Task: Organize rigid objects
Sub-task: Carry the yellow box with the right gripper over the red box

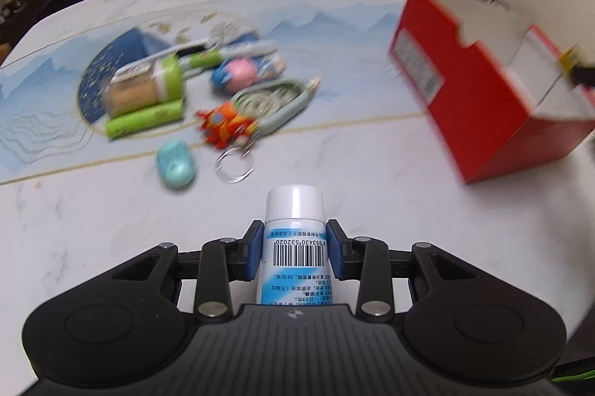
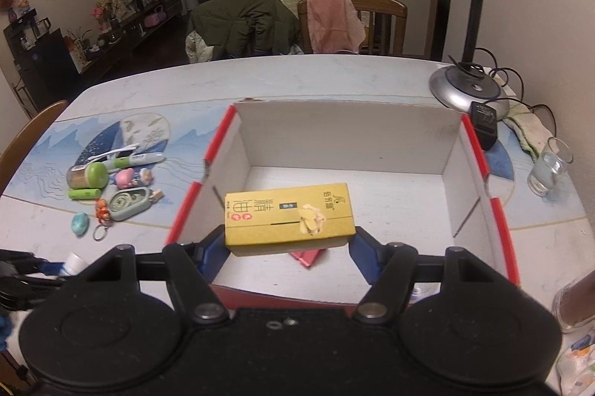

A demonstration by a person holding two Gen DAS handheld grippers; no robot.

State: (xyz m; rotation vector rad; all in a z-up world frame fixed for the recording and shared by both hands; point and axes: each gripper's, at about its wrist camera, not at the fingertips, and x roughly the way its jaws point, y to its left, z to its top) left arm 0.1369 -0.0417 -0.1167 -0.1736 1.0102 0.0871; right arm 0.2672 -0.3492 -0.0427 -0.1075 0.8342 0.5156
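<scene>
My left gripper [image 1: 294, 249] is shut on a white tube [image 1: 294, 232] with a white cap and a barcode, held above the table. It also shows at the left edge of the right wrist view [image 2: 72, 264]. My right gripper [image 2: 288, 247] is shut on a yellow carton [image 2: 288, 219] and holds it over the open red box [image 2: 500, 210]. The box has a white inside and a small red item [image 2: 306, 256] on its floor. The box also shows at the right of the left wrist view [image 1: 479, 120].
Small things lie in a pile on the table left of the box: a green-capped jar [image 2: 87, 175], a green tube [image 2: 84, 193], a marker [image 2: 137, 158], a pink figure [image 2: 124, 177], a grey case [image 2: 128, 202], an orange keychain toy [image 2: 101, 211], a teal egg [image 2: 80, 223]. A lamp base [image 2: 466, 90] and a glass [image 2: 548, 167] stand at the right.
</scene>
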